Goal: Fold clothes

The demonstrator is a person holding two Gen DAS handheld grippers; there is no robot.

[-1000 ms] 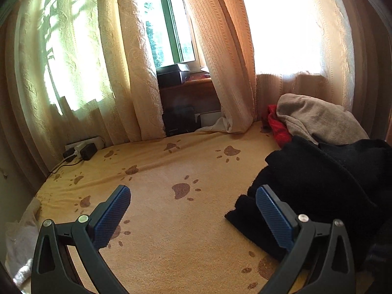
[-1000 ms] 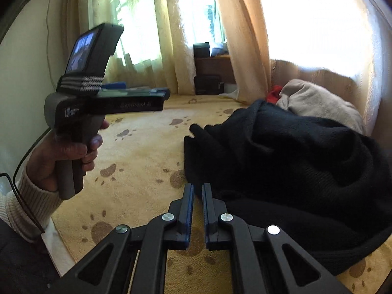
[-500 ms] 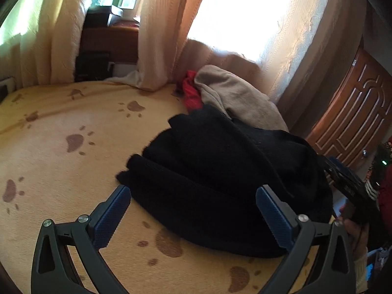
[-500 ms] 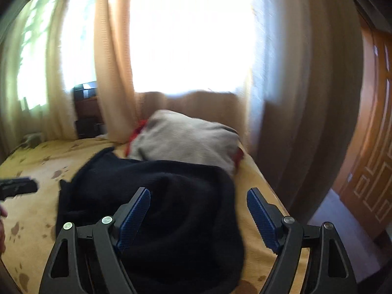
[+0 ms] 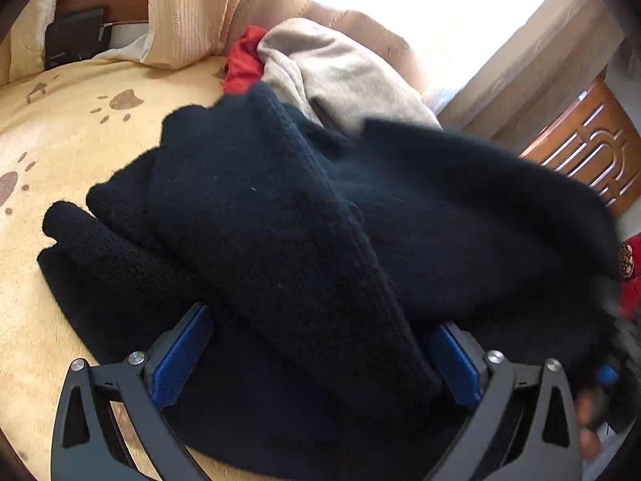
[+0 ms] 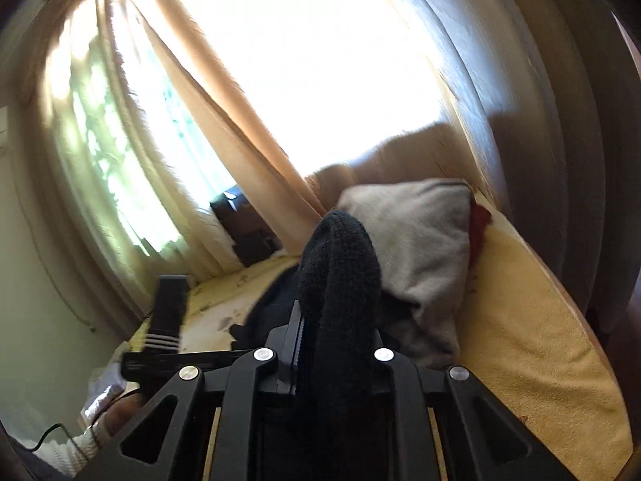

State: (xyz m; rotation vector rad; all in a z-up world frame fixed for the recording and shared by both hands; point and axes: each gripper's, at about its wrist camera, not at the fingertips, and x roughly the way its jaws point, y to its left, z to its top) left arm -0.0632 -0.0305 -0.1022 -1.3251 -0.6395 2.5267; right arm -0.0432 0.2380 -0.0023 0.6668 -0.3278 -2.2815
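Right claw (image 6: 336,344): jaws have just closed, now pinching a fold of the black knit sweater (image 5: 304,240), seen centre frame. Left claw (image 5: 316,356): spread wide, sweater bulk between its pads, lower centre. Sweater heaped on yellow paw-print bed (image 5: 72,136), beside grey garment (image 5: 340,72).

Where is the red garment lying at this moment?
In the left wrist view the red garment lies at the far side of the bed, wedged to the left of the beige garment, below the curtain and behind the black sweater.
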